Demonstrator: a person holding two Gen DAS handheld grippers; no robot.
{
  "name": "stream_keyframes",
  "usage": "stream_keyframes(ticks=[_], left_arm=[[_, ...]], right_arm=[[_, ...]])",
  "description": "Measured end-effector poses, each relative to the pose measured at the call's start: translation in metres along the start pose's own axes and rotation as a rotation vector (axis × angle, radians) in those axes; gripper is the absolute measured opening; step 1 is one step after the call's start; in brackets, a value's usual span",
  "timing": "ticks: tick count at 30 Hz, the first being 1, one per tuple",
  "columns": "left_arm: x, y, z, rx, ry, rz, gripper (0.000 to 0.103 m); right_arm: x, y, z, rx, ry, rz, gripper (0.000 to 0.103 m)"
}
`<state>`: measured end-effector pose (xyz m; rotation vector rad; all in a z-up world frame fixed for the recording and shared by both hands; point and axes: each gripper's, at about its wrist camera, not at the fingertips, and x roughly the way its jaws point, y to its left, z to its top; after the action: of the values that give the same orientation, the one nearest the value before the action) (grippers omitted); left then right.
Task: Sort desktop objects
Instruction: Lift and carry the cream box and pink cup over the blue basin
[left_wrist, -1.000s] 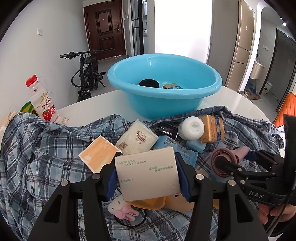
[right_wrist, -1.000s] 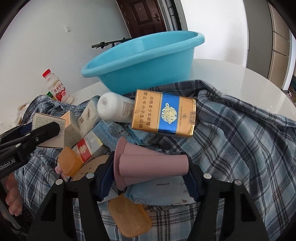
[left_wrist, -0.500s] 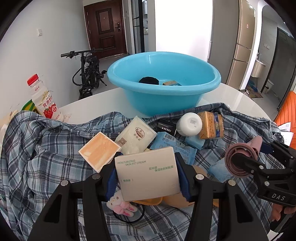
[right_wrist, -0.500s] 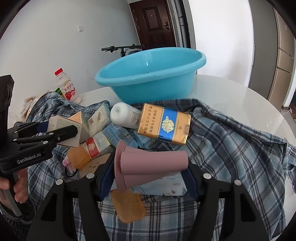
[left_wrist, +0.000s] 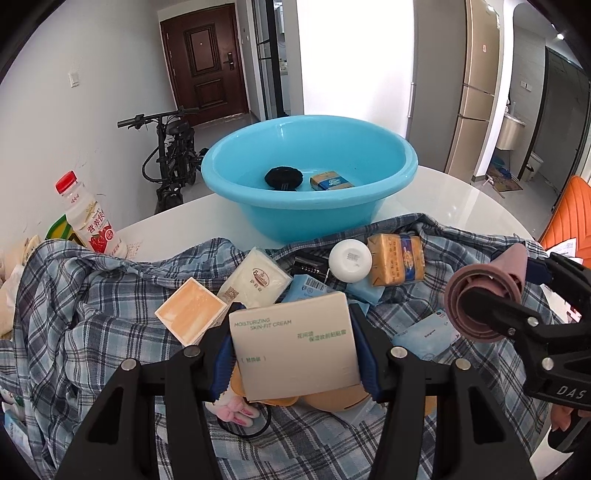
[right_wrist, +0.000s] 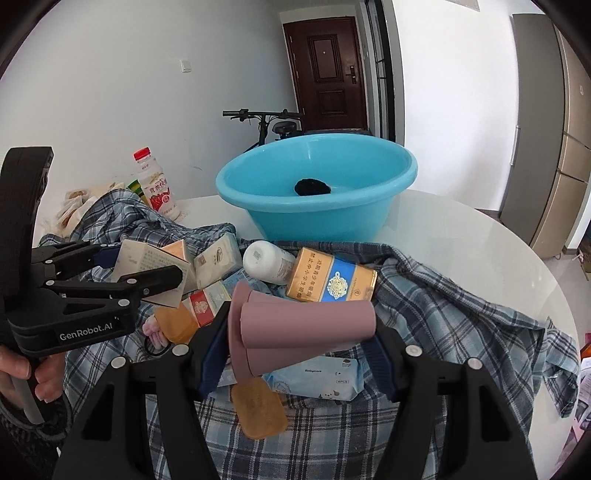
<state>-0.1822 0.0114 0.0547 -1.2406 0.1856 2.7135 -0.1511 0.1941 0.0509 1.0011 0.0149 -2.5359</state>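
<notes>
My left gripper (left_wrist: 293, 347) is shut on a beige skin-cream box (left_wrist: 295, 343), held above the pile on the plaid shirt (left_wrist: 81, 314). In the right wrist view the same gripper (right_wrist: 144, 266) shows at the left with the cream box (right_wrist: 147, 258) in it. My right gripper (right_wrist: 299, 339) is shut on a mauve pair of stacked cups (right_wrist: 303, 325) lying sideways; the left wrist view has those cups (left_wrist: 480, 295) at the right. The blue basin (left_wrist: 310, 177) stands behind the pile, holding a black round thing (left_wrist: 282, 177) and a small gold-blue box (left_wrist: 330, 181).
On the shirt lie a gold-blue carton (right_wrist: 332, 280), a white bottle (right_wrist: 266, 258), a cream packet (left_wrist: 255, 280), an orange-topped box (left_wrist: 190, 317), a wipes pack (right_wrist: 314, 376) and amber soap (right_wrist: 258, 410). A red-capped drink bottle (left_wrist: 88, 218) stands at the left. A bicycle (left_wrist: 170, 155) leans by the wall.
Both grippers have risen with their loads. The right gripper lifted the mauve cups clear of the pile and rolled a little; the basin's inside now shows more.
</notes>
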Motion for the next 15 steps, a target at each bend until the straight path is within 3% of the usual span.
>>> stream_keyframes(ticks=[5,15], left_arm=[[0.0,-0.004,0.006,-0.006,0.0,0.007,0.057],[-0.001,-0.017,0.025,0.013,-0.017,0.004,0.057]], right_arm=[[-0.006,-0.01,0.012,0.03,0.004,0.042,0.064],[-0.027,-0.033,0.032,0.004,-0.053,-0.016,0.064]])
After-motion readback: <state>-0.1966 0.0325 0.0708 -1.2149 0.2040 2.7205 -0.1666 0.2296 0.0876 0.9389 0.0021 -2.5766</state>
